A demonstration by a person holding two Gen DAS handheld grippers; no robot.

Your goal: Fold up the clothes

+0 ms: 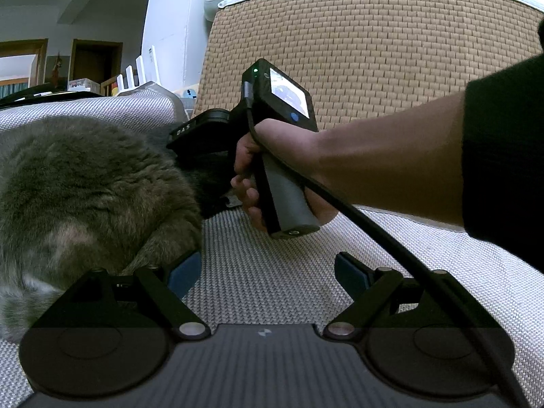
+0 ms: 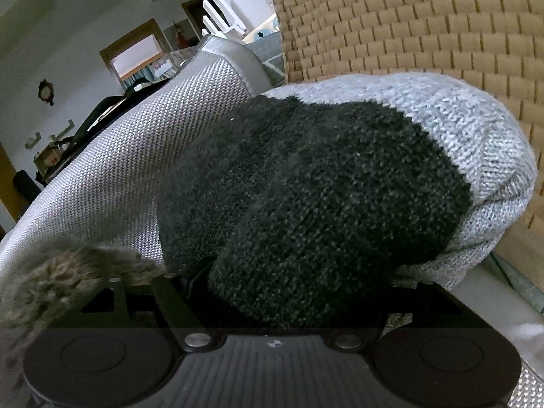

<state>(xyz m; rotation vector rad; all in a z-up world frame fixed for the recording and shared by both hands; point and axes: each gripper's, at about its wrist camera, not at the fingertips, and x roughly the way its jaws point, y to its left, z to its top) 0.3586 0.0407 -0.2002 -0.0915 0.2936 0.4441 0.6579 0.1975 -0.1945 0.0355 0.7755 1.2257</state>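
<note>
A fuzzy grey-brown garment point(image 1: 85, 187) lies on the left of the grey woven cushion point(image 1: 272, 292). My left gripper point(image 1: 267, 270) stands open just above the cushion with nothing between its blue pads point(image 1: 183, 268), and its left finger is against the fuzzy garment's edge. A hand point(image 1: 278, 156) holds the right gripper's handle point(image 1: 289, 200), whose front end is buried in dark cloth beside the fuzzy garment. In the right wrist view a dark and light grey knitted sweater point(image 2: 340, 176) bulges over my right gripper point(image 2: 292, 282). Its jaws stand wide and its pads are hidden under the knit.
A tan woven mat point(image 1: 374, 51) rises as a wall behind the cushion. The bare forearm point(image 1: 391, 170) and its dark sleeve point(image 1: 503, 153) cross from the right, and a black cable point(image 1: 408, 261) runs over my left gripper's right finger. The fuzzy garment's edge point(image 2: 61, 272) shows at lower left.
</note>
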